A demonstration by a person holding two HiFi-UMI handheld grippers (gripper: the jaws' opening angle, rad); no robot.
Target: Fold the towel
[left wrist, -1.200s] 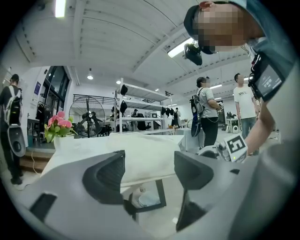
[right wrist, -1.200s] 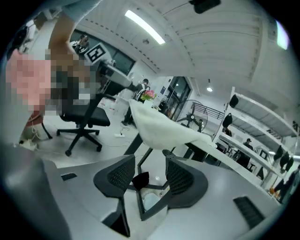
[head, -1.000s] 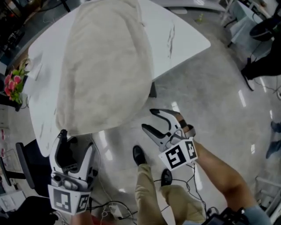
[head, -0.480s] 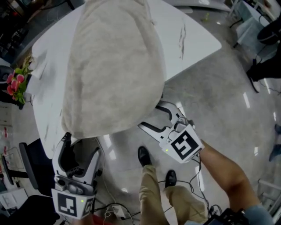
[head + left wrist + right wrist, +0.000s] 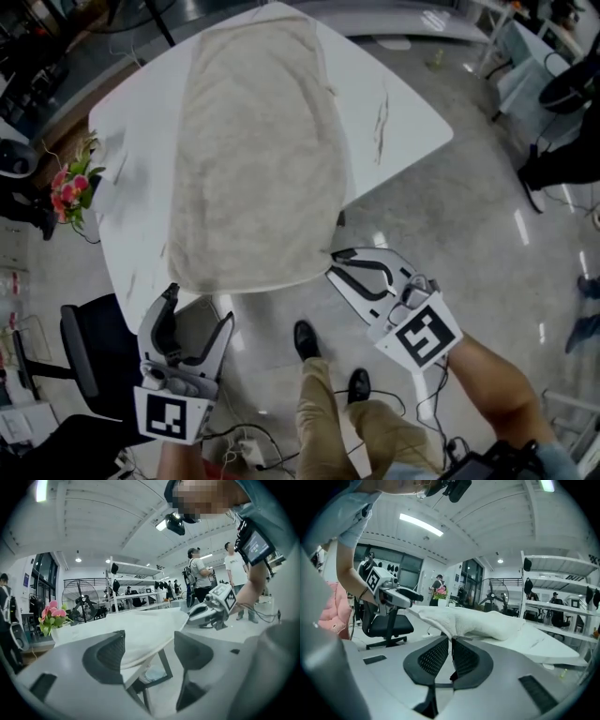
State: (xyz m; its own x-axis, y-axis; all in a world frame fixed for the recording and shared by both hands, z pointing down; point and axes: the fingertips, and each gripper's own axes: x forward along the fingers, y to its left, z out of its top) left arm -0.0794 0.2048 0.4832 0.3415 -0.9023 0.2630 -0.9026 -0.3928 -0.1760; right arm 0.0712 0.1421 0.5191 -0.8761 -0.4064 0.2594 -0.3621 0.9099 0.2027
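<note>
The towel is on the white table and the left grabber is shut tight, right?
No, the left gripper is open, its jaws apart with nothing pinched; the left gripper view shows it. The towel does lie on the white table.

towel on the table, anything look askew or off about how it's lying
Nothing spilled or torn. The towel lies flat but skewed on the white table, its near edge drooping past the table's near side. A thin dark streak marks the bare tabletop to its right.
</note>
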